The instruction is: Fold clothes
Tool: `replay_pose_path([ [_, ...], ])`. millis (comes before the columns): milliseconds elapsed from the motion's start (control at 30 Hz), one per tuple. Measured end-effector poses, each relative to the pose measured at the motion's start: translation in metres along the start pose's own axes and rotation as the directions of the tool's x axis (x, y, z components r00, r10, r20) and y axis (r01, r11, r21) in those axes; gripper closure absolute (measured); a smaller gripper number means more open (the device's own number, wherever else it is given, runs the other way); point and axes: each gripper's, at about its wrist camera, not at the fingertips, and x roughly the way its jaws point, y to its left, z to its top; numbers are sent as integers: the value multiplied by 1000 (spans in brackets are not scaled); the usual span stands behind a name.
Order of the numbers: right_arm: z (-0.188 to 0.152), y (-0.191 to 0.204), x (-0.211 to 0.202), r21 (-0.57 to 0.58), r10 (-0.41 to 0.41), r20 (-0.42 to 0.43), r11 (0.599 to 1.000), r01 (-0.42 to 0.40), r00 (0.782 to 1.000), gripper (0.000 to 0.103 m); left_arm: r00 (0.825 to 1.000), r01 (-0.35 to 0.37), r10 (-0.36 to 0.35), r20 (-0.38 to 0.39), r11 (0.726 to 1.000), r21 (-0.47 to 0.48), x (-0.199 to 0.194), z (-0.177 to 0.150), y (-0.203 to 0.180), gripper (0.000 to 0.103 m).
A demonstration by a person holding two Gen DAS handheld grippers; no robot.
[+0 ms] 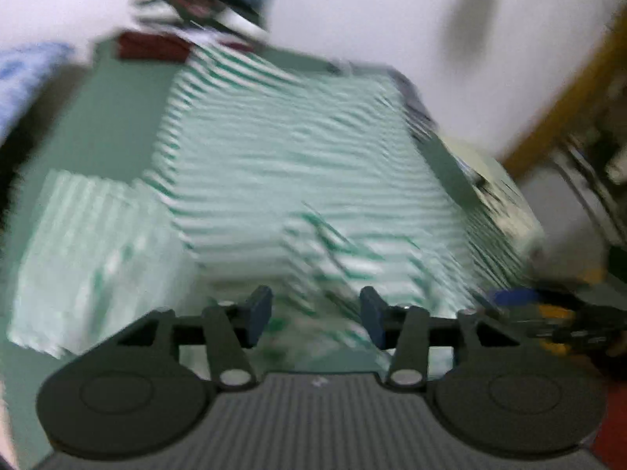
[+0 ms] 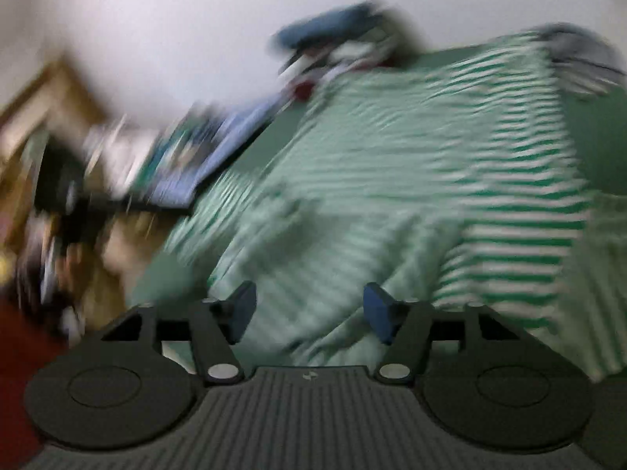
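Left gripper (image 1: 316, 315) open, empty; striped shirt (image 1: 298, 164) spread just ahead. Right gripper (image 2: 309, 311) likewise open over shirt folds.

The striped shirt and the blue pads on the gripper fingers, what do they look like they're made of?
Striped shirt: soft knit fabric, likely cotton jersey, matte; it drapes and wrinkles over the green surface, though motion blur hides the weave. Blue finger pads: apparently rubber or foam, dull and non-reflective. The fingers behind them look like matte black plastic. Both the left gripper and right gripper stand open.
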Motion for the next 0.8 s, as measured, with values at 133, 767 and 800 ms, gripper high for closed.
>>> replay_pose_path([
  [133, -5, 18, 35, -157, -91, -48, 984, 82, 995, 37, 1000, -2, 3, -28, 999, 33, 29, 2, -19, 57],
  [767, 82, -72, 0, 207, -320, 318, 942, 264, 893, 49, 965, -188, 193, 180, 981, -45, 40, 93, 17, 60],
  [800, 75, -68, -1, 157, -283, 304, 957, 245, 910, 46, 969, -169, 176, 175, 984, -55, 35, 85, 20, 59],
])
